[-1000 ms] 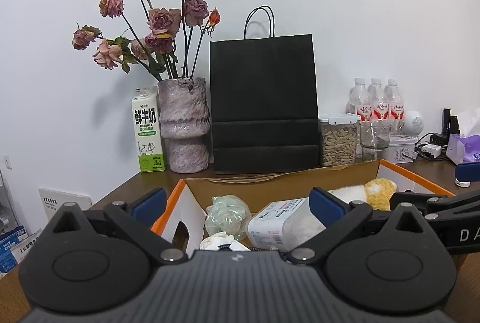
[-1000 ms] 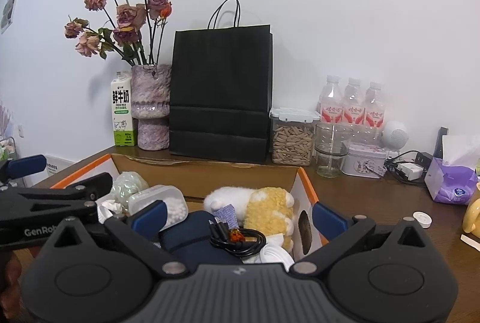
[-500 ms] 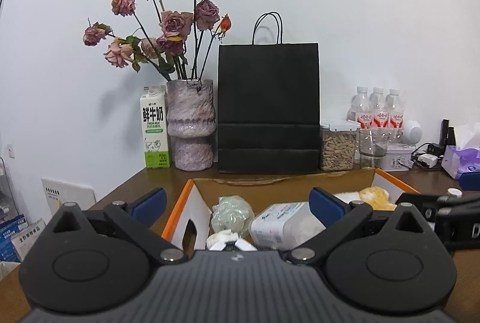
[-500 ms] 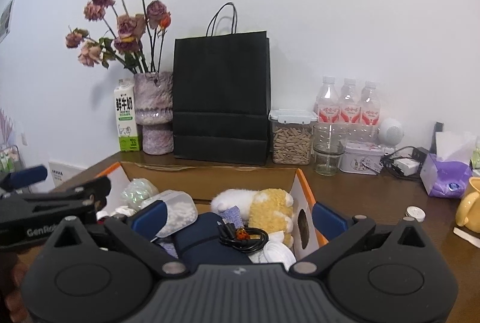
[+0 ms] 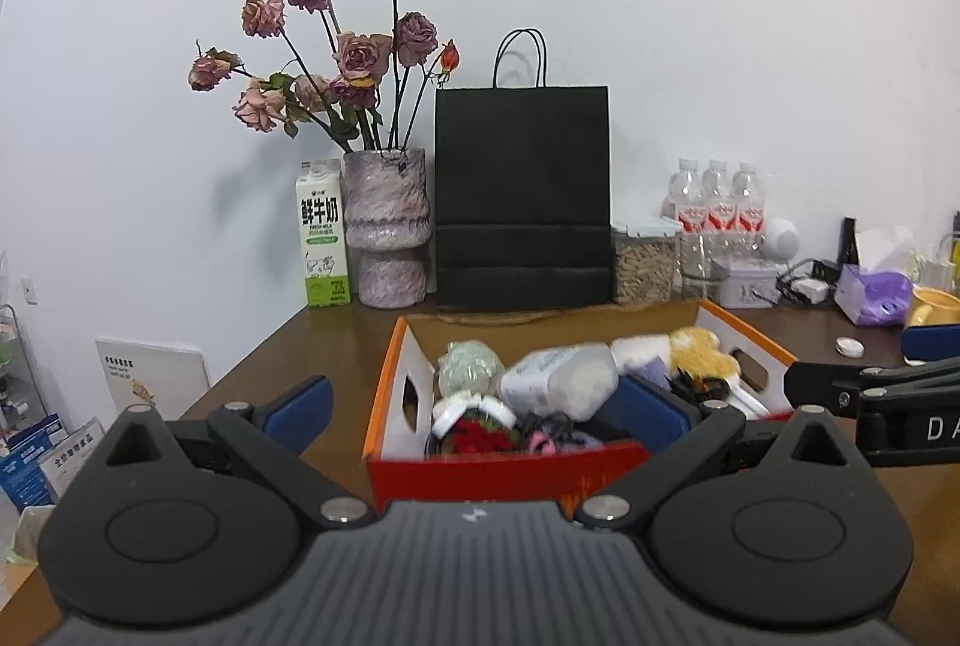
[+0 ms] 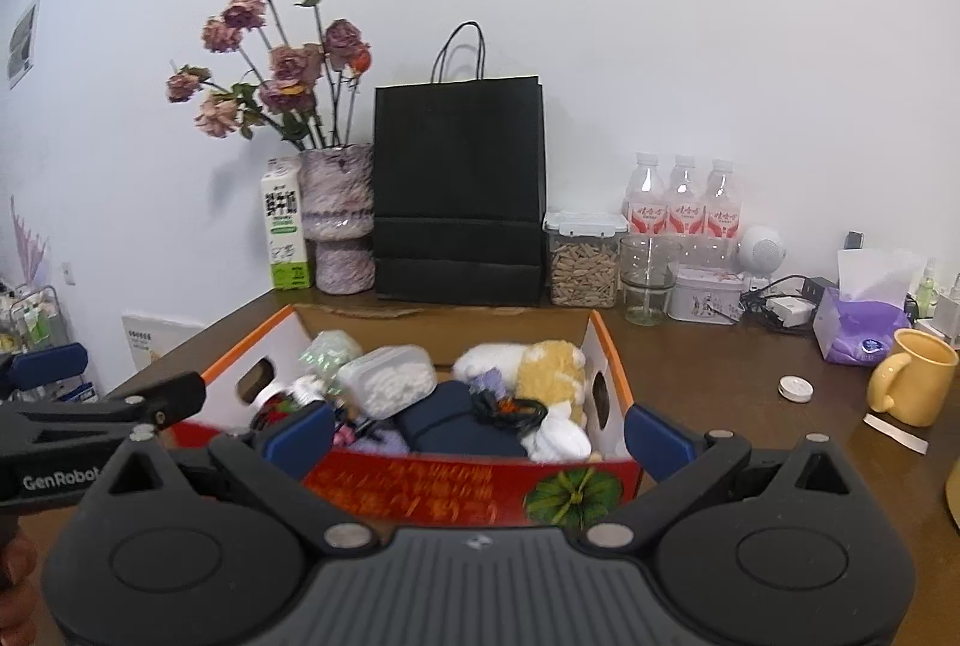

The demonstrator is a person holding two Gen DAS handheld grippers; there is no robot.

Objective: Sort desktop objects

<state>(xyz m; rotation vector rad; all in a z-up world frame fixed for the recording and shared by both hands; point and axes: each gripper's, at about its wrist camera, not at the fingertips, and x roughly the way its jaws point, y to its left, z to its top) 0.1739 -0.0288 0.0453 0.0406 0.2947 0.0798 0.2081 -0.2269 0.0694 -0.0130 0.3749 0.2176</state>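
Cardboard box (image 6: 456, 490) (red front), fuzzy plush (image 6: 549, 367), both grippers empty

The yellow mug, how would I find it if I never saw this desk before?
Start at the tall black paper bag against the wall and follow the brown desk to its far right end. Past the purple tissue pack stands the yellow mug, upright, its handle facing the cardboard box. It is the only yellow cup there; the small white round cap lies beside it.
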